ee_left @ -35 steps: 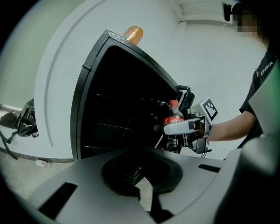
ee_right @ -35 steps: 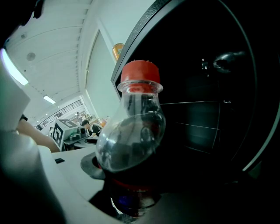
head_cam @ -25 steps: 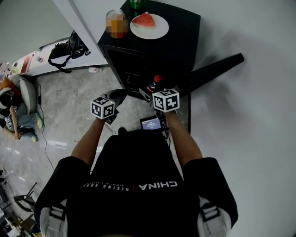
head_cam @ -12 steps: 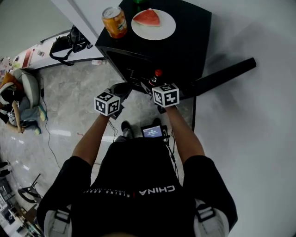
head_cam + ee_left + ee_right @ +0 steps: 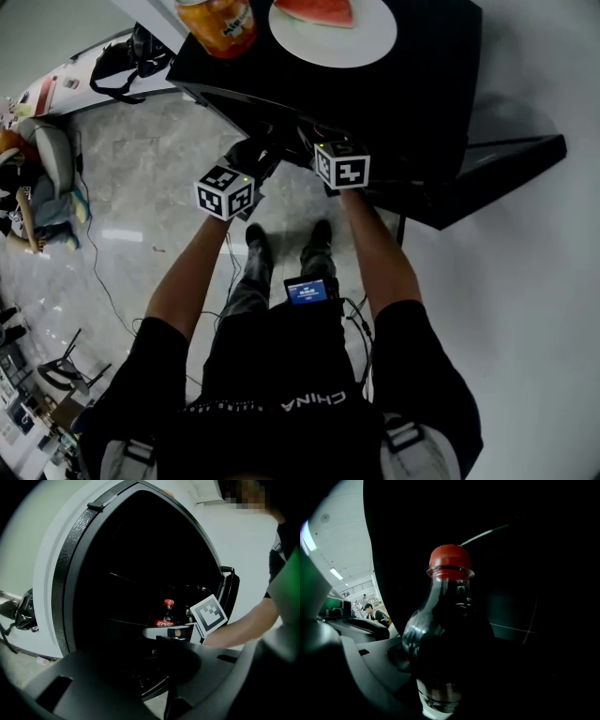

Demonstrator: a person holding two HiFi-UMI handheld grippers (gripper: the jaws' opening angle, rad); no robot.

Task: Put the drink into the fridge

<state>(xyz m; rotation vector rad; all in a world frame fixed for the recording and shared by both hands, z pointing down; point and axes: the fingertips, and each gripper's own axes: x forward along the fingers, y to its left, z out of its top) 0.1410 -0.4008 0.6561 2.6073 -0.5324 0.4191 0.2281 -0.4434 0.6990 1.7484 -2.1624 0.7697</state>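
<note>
The drink is a dark cola bottle (image 5: 450, 620) with a red cap, and my right gripper (image 5: 445, 686) is shut on its body. In the left gripper view the bottle (image 5: 167, 616) stands upright inside the dark opening of the black fridge (image 5: 117, 573), with the right gripper (image 5: 174, 631) reaching in. In the head view the fridge top (image 5: 422, 94) hides the bottle and the right gripper's (image 5: 314, 145) jaws. My left gripper (image 5: 251, 164) hovers just outside the opening, left of the right one. Its jaws (image 5: 161, 660) are opening with nothing between them.
On the fridge top stand an orange can (image 5: 217, 23) and a white plate (image 5: 333, 37) with a watermelon slice. The open fridge door (image 5: 497, 164) sticks out to the right. A grey marble floor (image 5: 141, 216) with bags and a cable lies left.
Both grippers have moved forward to the fridge. The bottle, seen before in front of the opening, has gone in under the fridge top. The person has stepped closer.
</note>
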